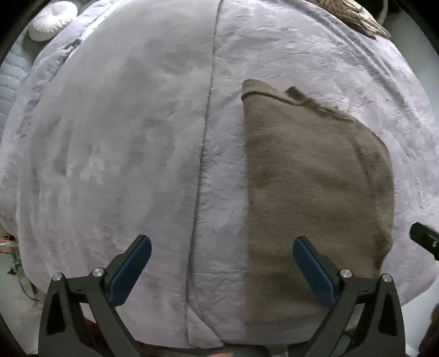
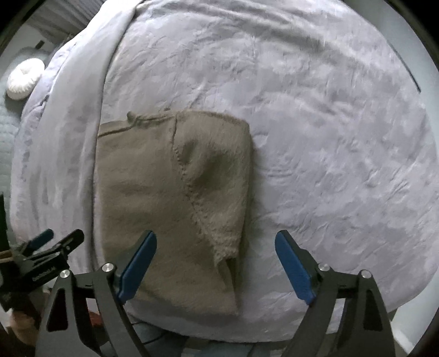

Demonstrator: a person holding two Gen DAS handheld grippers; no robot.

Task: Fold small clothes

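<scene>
A small brown knitted garment [image 1: 315, 192] lies folded flat on a lavender blanket [image 1: 123, 151]. In the right wrist view the garment [image 2: 164, 197] shows a folded-over flap with a stitched seam on its right half. My left gripper [image 1: 222, 241] hangs above the garment's left edge, jaws wide open, nothing between the blue pads. My right gripper [image 2: 215, 237] hovers over the garment's lower right corner, also wide open and holding nothing. The left gripper [image 2: 59, 237] appears at the left edge of the right wrist view.
The blanket [image 2: 329, 137] covers a bed and has a dark seam [image 1: 205, 137] running down its middle. A round white cushion [image 1: 52, 19] lies at the far left corner. A brown feathered object [image 1: 356, 13] sits at the top right edge.
</scene>
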